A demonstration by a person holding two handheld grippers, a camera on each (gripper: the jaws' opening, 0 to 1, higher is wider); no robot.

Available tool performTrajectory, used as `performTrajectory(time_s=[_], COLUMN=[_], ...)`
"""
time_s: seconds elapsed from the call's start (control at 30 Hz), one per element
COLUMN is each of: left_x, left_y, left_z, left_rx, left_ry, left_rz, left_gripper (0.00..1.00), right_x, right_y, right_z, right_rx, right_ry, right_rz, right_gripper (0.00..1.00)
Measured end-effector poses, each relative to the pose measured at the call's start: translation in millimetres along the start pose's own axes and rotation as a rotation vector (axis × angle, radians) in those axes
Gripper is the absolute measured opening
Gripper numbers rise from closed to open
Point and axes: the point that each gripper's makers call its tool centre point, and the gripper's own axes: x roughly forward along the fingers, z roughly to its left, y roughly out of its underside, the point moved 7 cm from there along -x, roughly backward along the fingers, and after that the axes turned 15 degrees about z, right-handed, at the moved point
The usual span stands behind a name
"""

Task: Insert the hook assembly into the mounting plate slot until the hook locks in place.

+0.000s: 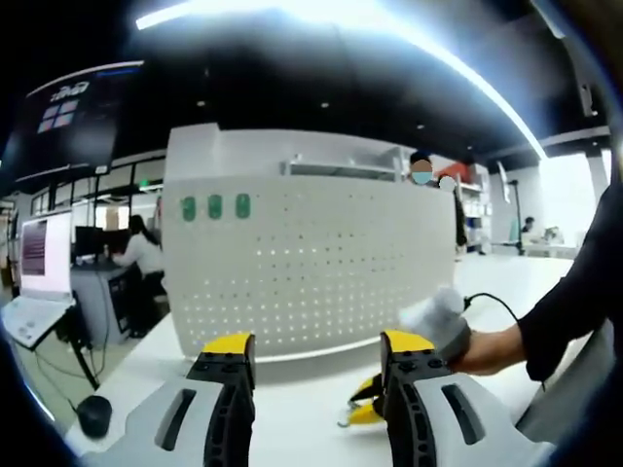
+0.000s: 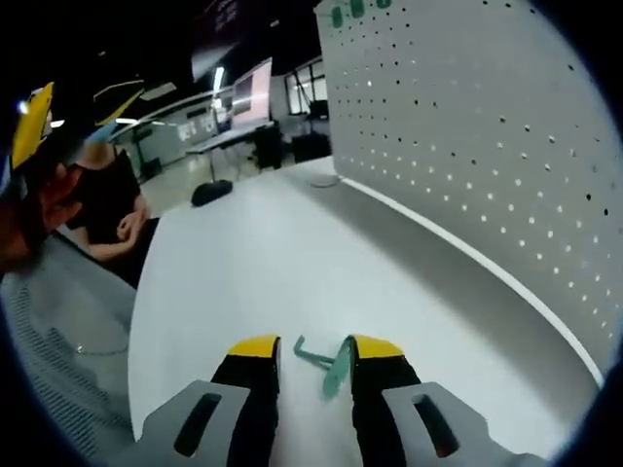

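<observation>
Nearest, in the right gripper view, the teal hook assembly point(image 2: 329, 364) is seen between the jaws of the right gripper point(image 2: 313, 362), low over the white table point(image 2: 292, 263); whether it is actually clamped cannot be told. The left gripper point(image 1: 316, 362) is held open and empty. Farther off stands the pegboard mounting plate point(image 1: 311, 263) (three teal pieces already sit at its top), so insertion is judged not yet begun.

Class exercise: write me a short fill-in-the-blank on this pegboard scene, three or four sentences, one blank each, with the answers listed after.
1. The hook lying between the right gripper's jaws is ____ in colour.
2. The tips of the left gripper are coloured ____.
3. The white pegboard standing on the table has ____ green pieces near its upper left corner.
4. Nothing sits between the left gripper's jaws, so this gripper is ____.

Missing words: green; yellow; three; open
</observation>
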Motion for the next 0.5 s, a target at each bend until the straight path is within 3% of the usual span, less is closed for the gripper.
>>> performTrajectory(time_s=[0.17,0.5], left_x=[-0.1,-0.6], left_y=[0.2,0.2], left_z=[0.5,1.0], left_rx=[0.001,0.001], left_ry=[-0.002,-0.007], left_rz=[0.001,-0.001], left_gripper=[0.52,0.51], right_x=[1.7,3.9], right_y=[-1.9,-2.7], right_z=[-2.1,-5.4], right_rx=[-0.041,-0.079], right_ry=[0.063,0.105], right_rz=[0.04,0.068], right_gripper=[0.17,0.08])
